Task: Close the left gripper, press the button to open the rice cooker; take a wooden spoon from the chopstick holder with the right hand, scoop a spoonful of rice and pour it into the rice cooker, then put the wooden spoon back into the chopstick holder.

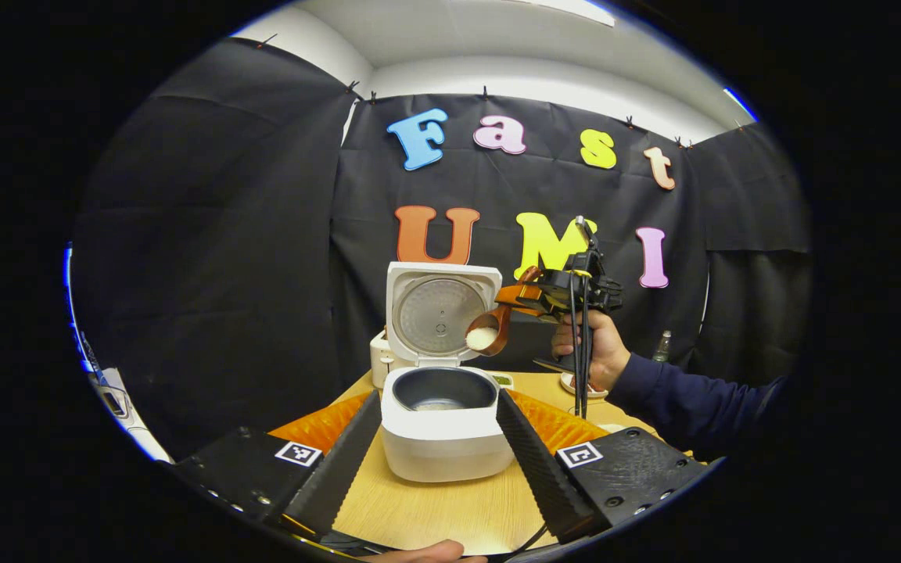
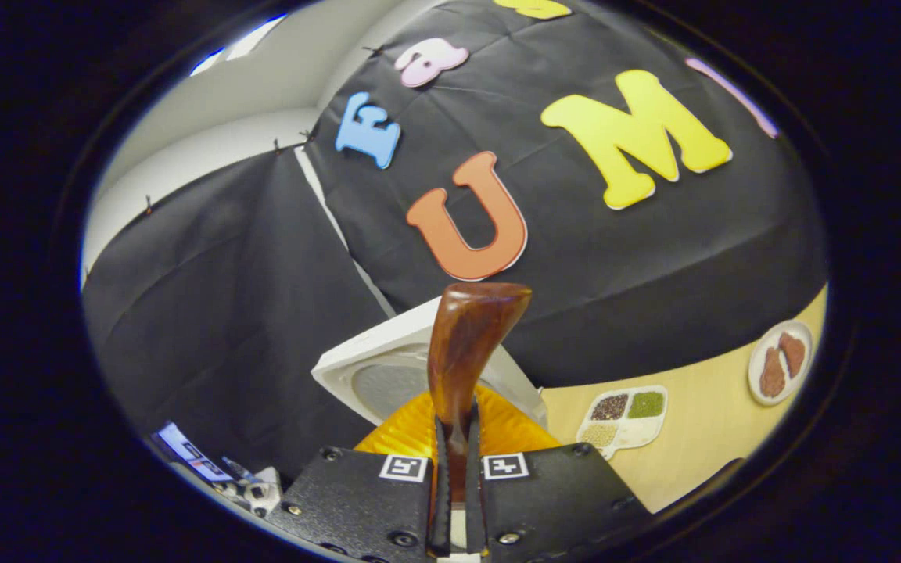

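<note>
The rice cooker [image 1: 446, 422] stands on the wooden table [image 1: 435, 512], directly ahead of the left gripper [image 1: 439, 453]. Its lid [image 1: 441, 313] is raised upright at the far side, inner plate facing forward. The dark inner pot [image 1: 443, 389] is exposed, with a small pale patch at its bottom.

The wooden spoon [image 1: 491, 328] hangs above the right rim of the open pot, just in front of the lid's right edge. Its bowl is tilted and carries a heap of white rice [image 1: 482, 338]. The handle runs up and to the right into the right gripper [image 1: 533, 297], which a hand [image 1: 587, 352] in a dark blue sleeve [image 1: 693, 403] holds over the table.

In the right gripper view, the right gripper [image 2: 454, 469] has its two fingers nearly together, both pressed against the spoon [image 2: 466, 344] handle between them. The lid [image 2: 388, 375] shows beyond the spoon.

The left gripper's fingers [image 1: 341, 461] are spread wide, one on each side of the cooker body, touching nothing.

On the table to the right in the right gripper view lie a divided tray of grains [image 2: 624, 418] and, farther right, a small plate [image 2: 780, 361] with brown pieces.
</note>
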A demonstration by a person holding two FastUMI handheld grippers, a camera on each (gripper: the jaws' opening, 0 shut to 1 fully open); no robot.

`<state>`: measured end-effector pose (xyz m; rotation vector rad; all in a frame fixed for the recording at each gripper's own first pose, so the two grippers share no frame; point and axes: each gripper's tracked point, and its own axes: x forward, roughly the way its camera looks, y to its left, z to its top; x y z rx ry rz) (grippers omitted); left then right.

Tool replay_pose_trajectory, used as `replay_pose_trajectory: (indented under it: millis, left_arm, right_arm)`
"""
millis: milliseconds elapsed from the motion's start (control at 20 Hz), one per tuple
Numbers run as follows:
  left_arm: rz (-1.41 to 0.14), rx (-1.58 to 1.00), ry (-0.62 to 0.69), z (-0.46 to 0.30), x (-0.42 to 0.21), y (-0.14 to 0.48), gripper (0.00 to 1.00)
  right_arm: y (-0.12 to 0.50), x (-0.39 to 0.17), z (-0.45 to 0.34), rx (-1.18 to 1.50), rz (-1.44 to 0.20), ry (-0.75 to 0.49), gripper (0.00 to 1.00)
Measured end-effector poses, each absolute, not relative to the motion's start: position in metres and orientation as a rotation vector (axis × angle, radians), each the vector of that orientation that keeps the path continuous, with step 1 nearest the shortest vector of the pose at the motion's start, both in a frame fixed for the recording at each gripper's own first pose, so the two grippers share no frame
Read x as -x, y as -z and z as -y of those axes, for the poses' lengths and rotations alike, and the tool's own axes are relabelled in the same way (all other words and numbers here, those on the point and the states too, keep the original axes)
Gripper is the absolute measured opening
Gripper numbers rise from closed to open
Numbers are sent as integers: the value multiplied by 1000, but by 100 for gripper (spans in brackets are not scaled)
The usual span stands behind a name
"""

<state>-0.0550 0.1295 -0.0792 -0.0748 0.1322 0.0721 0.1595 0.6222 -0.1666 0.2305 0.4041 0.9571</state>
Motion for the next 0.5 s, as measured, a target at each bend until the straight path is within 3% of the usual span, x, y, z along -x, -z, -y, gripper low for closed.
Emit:
replay_pose_trajectory:
  millis: [500]
  left_arm:
    - [-131,106,-71,-129,57,76,94]
  right_arm:
    - [183,-119,-644,144,-211,-1036,13]
